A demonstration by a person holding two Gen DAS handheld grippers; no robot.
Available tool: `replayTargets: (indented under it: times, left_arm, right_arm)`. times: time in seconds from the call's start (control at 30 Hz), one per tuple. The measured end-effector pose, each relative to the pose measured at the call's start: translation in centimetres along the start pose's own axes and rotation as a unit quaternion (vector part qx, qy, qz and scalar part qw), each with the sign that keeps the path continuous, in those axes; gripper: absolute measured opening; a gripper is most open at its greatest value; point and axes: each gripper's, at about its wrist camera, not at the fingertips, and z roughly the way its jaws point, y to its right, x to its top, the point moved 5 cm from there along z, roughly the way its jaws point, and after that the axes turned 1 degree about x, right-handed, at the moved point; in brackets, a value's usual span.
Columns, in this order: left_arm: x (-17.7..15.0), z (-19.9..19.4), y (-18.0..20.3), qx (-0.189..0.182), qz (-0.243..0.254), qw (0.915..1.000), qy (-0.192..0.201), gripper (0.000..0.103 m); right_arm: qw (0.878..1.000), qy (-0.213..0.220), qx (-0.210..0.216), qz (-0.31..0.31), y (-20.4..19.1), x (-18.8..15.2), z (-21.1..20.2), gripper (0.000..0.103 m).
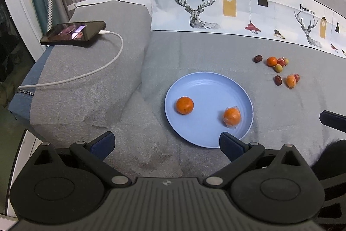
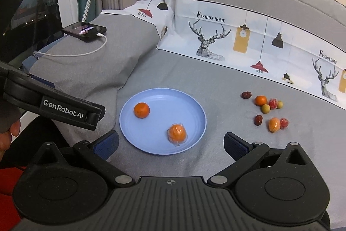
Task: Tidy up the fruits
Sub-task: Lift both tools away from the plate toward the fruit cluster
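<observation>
Nearest the cameras, the left gripper [image 1: 166,144] and the right gripper [image 2: 170,144] are both hovering with jaws spread wide and nothing between them, above the grey bedspread [image 1: 216,49]. Just beyond them, the blue plate [image 2: 194,118] is lying flat on the cover and holding two pieces: a bare orange [image 2: 141,110] toward its far left and a plastic-wrapped orange [image 2: 177,133] near its front right edge, the two well apart. Farther off and to the right, a loose cluster of small fruits [image 2: 267,108] is resting on the cover, apart from the plate: two dark red dates [image 2: 258,120], further orange pieces, two red wrapped ones and two greenish ones, several touching their neighbours. As a judgement, the sorting is standing at an early stage, with two pieces plated and about nine waiting. At the far left, a phone [image 2: 84,29] is charging on a raised cushion, beyond which the deer-printed pillow [image 2: 216,40] is lying.
</observation>
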Motion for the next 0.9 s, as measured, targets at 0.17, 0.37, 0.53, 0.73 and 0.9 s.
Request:
replayTargets:
  times: [0.17, 0.37, 0.53, 0.73, 0.9]
  left_arm:
    - [0.0, -0.1, -0.15, -0.001, -0.002, 1.0, -0.001, 0.103]
    - [0.0, -0.17, -0.3, -0.002, -0.001, 1.0, 0.001, 0.103]
    - [-0.02, -0.15, -0.31, -0.002, -0.002, 1.0, 0.0, 0.103]
    - [-0.09, 0.03, -0.34, -0.002, -0.002, 1.0, -0.002, 0.103]
    - [-0.07, 0.25, -0.27, -0.002, -0.001, 1.0, -0.005, 0.103]
  right_arm:
    - [1.0, 0.004, 0.0, -0.005, -0.31, 0.1, -0.24, 0.102]
    - [1.0, 0.002, -0.001, -0.007, -0.27, 0.02, -0.26, 0.102]
    - [1.0, 0.0, 0.0, -0.01, -0.49, 0.02, -0.17, 0.102]
    - [1.0, -0.004, 0.001, -0.009, -0.48, 0.04, 0.08, 0.102]
    - [1.0, -0.008, 0.002, -0.006, -0.41, -0.03, 0.35, 0.102]
